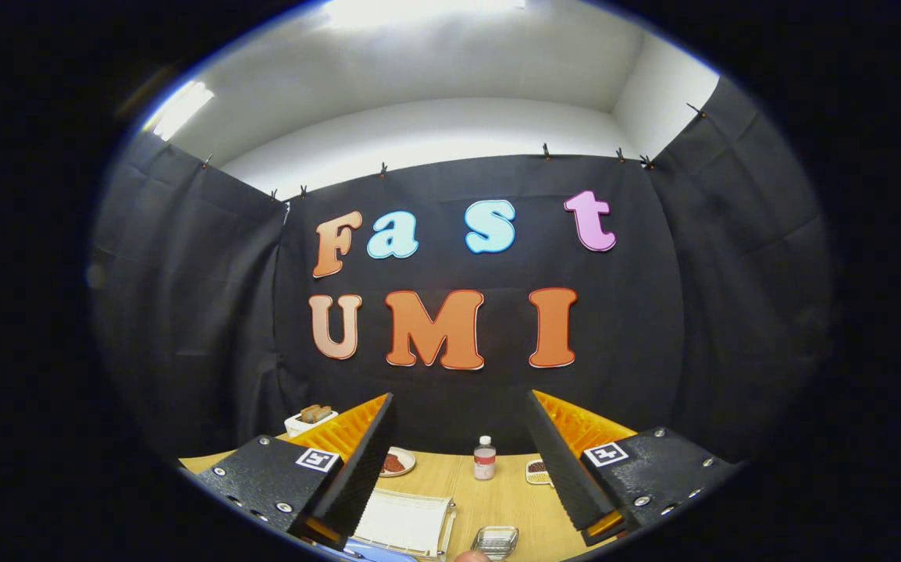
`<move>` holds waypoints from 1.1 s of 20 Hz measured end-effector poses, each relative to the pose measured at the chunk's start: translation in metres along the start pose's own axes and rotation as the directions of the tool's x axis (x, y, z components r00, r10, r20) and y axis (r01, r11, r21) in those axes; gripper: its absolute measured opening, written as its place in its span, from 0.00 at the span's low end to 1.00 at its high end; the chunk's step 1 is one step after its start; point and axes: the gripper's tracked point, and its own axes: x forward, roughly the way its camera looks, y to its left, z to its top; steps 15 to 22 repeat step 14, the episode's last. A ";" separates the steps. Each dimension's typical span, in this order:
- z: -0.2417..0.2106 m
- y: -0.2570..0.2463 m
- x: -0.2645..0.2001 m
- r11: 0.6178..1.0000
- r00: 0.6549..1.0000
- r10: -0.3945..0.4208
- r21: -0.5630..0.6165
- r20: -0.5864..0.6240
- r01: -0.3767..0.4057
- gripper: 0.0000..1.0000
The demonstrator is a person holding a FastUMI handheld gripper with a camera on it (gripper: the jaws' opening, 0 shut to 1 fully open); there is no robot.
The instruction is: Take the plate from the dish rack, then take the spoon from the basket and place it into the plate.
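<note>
Tongs gaping wide over the desk, gripping nothing; progress cannot be settled here.

Going left to right: the tongs [458,460] are hanging released above the desk [497,492]; a white rack [407,521] is lying between the fingers, a small wire basket [496,540] just right of it, a bottle [485,457] beyond. I cannot make out the spoon, nor tell whether the small plate [397,462] beyond the rack is the task's.
</note>
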 end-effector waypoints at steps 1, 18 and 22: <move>0.002 0.004 0.000 1.000 1.000 0.006 0.002 0.006 -0.006 0.98; -0.008 0.028 0.012 0.999 0.999 0.042 0.008 -0.024 -0.042 0.98; -0.008 0.028 0.012 0.999 0.999 0.042 0.008 -0.024 -0.042 0.98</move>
